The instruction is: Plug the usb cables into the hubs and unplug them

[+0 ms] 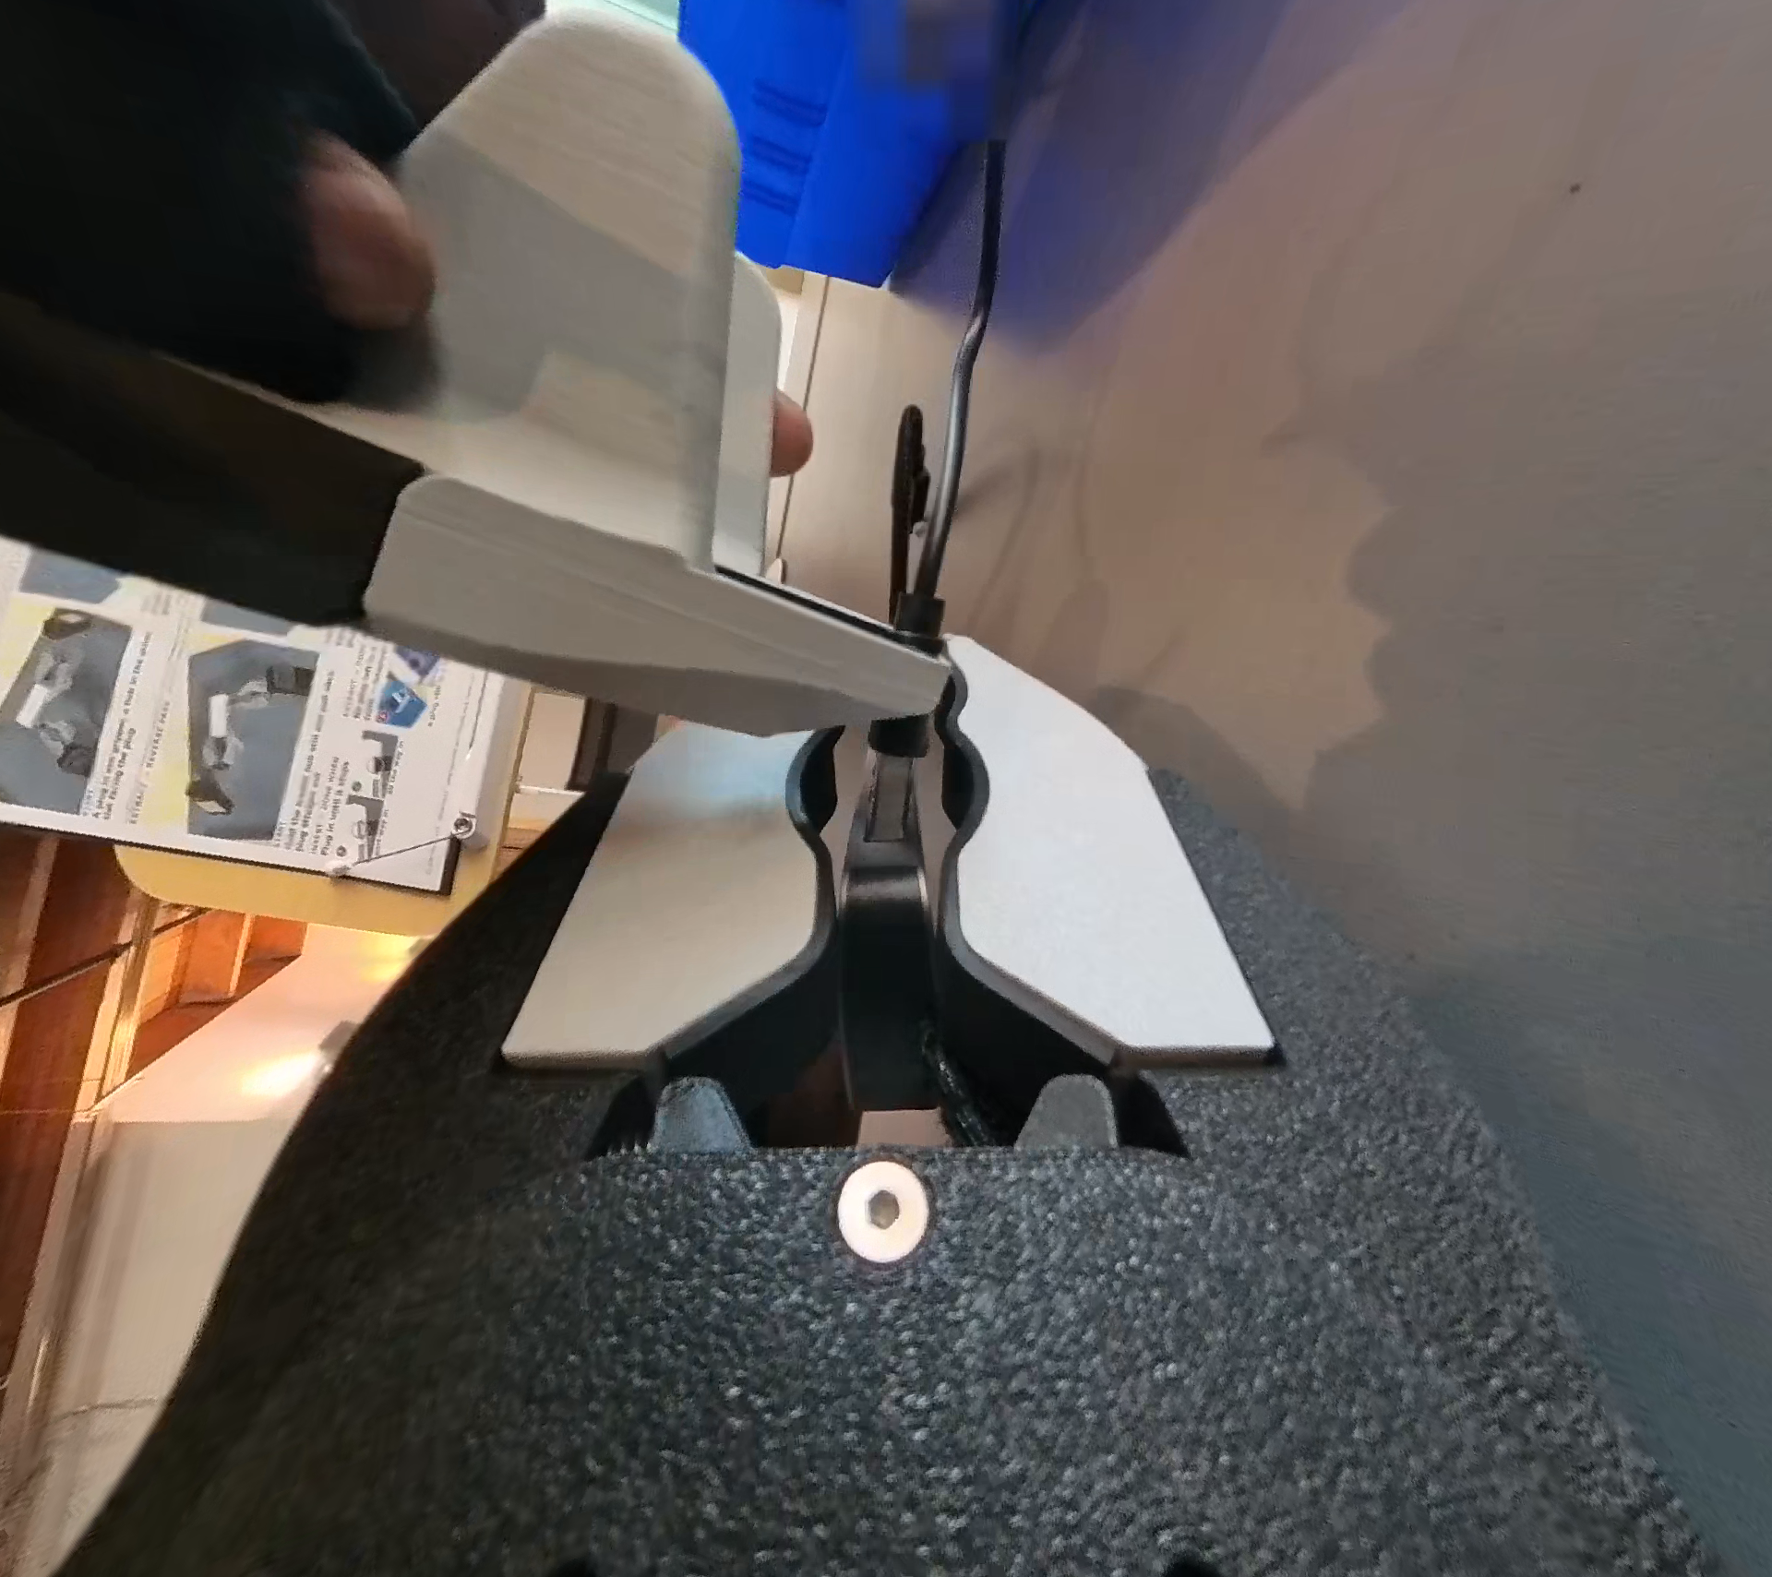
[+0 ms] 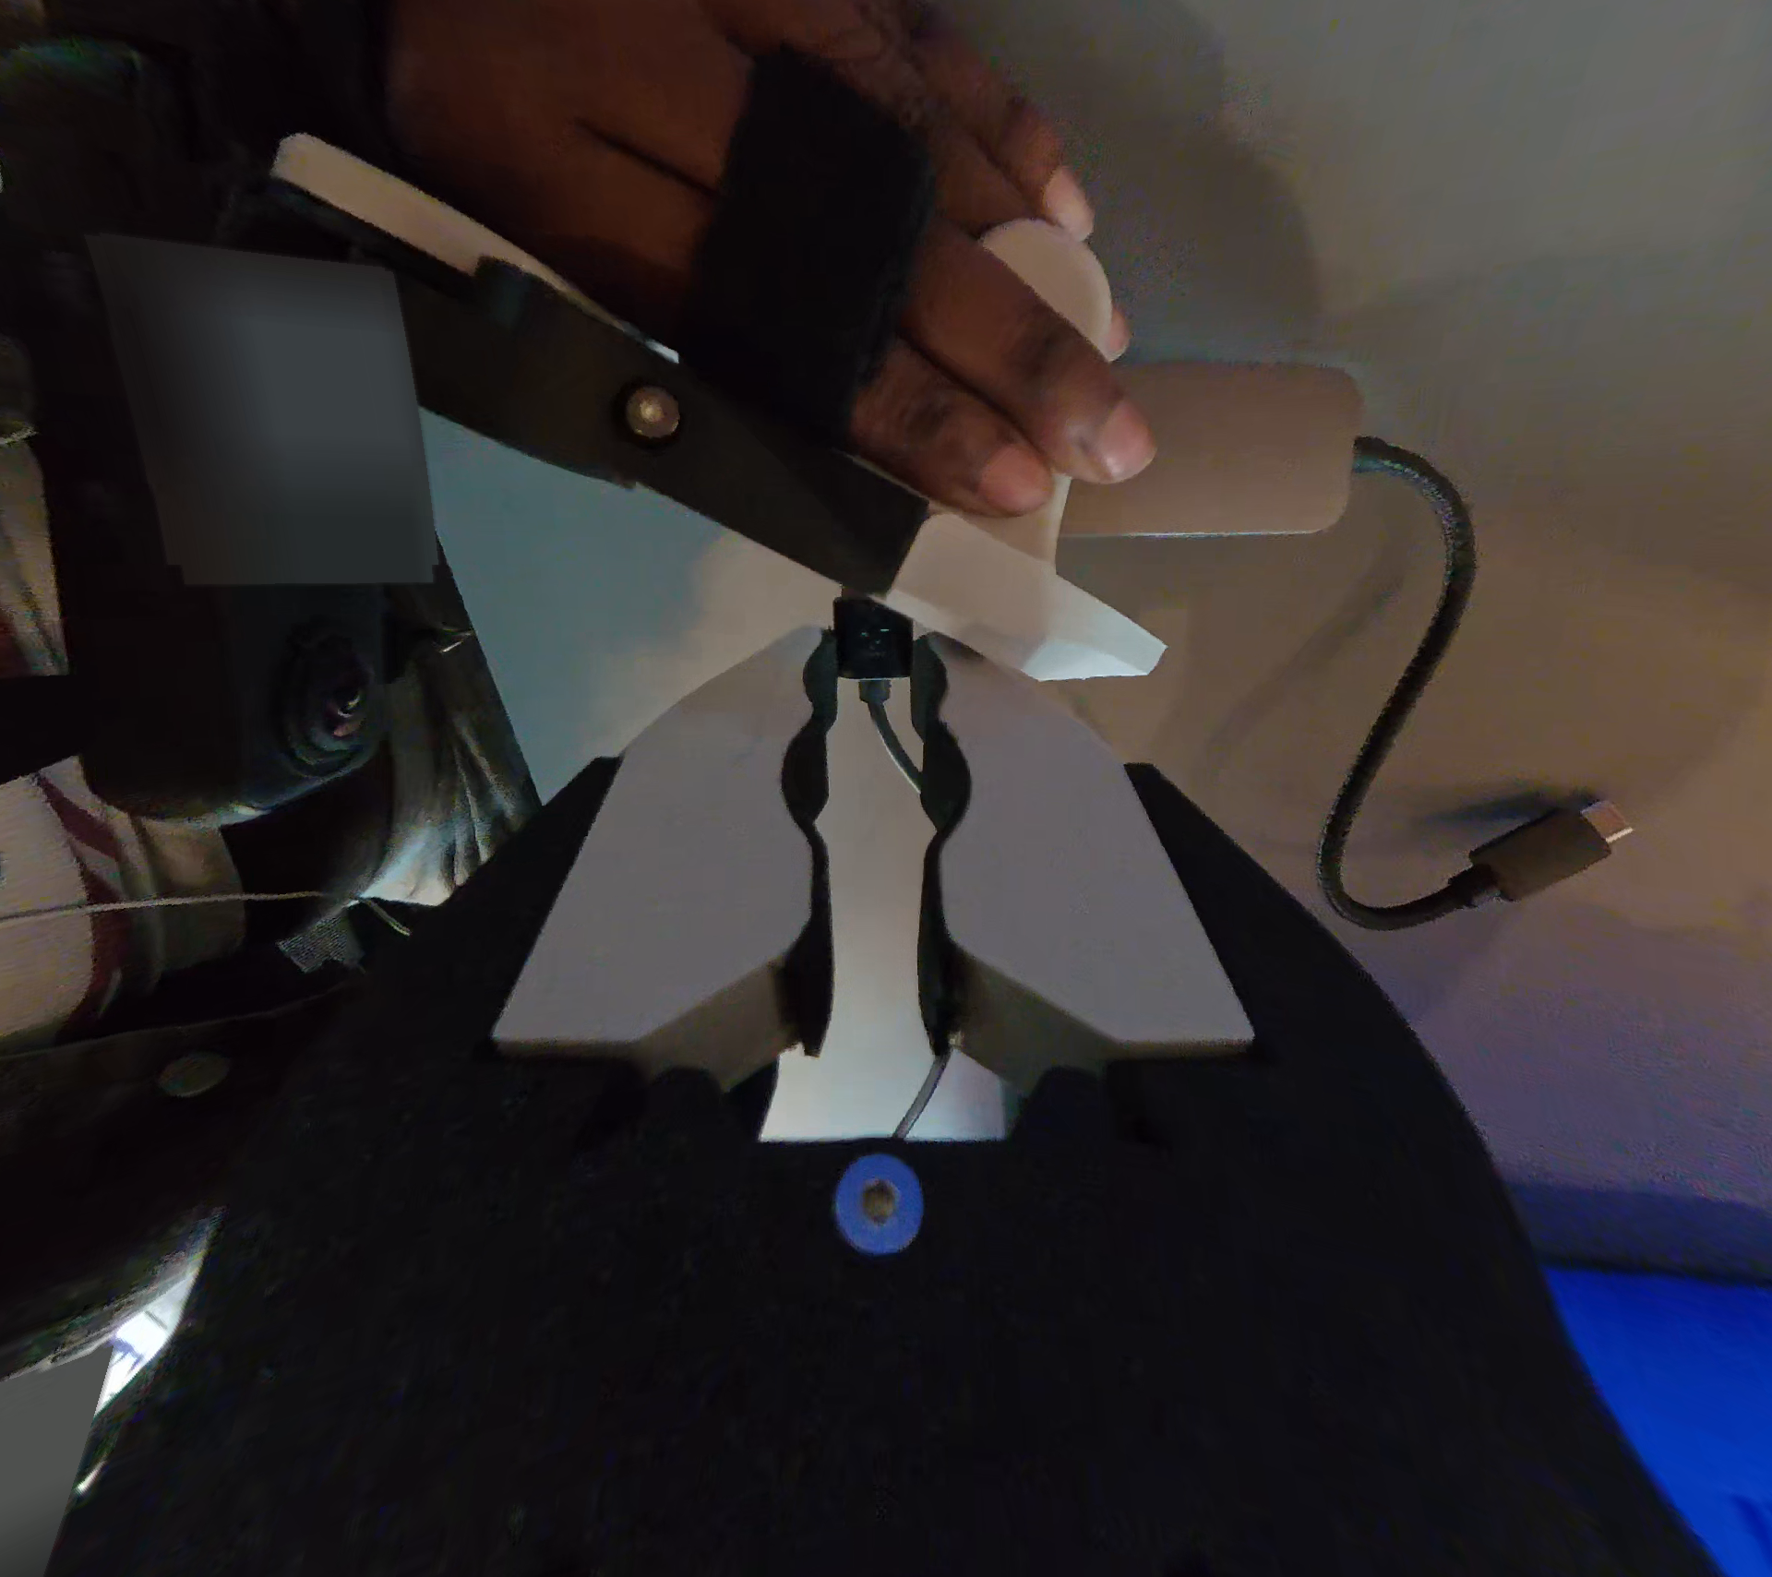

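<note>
My left gripper (image 1: 892, 726) is shut on a flat hub, which shows edge-on as a dark slab (image 1: 887, 822) between its grey fingers. In the right wrist view the hub (image 2: 1218, 467) is a grey rounded block clamped between the left gripper's fingers (image 2: 1036, 611). My right gripper (image 2: 868, 668) is shut on a black USB plug (image 2: 868, 630), and the plug's thin cable (image 2: 897, 740) runs back between the jaws. The plug (image 1: 911, 620) sits right at the hub's edge. Whether it is seated in a port is hidden.
The hub's own braided cable (image 2: 1438, 620) loops down to a loose USB-C plug (image 2: 1553, 850) on the grey table (image 1: 1438, 381). A blue bin (image 1: 863, 45) stands behind. A printed instruction sheet (image 1: 240, 726) lies at the left. A person's gloved hand (image 1: 240, 93) holds the other gripper. My right fingertips sit around 5 centimetres from my left ones.
</note>
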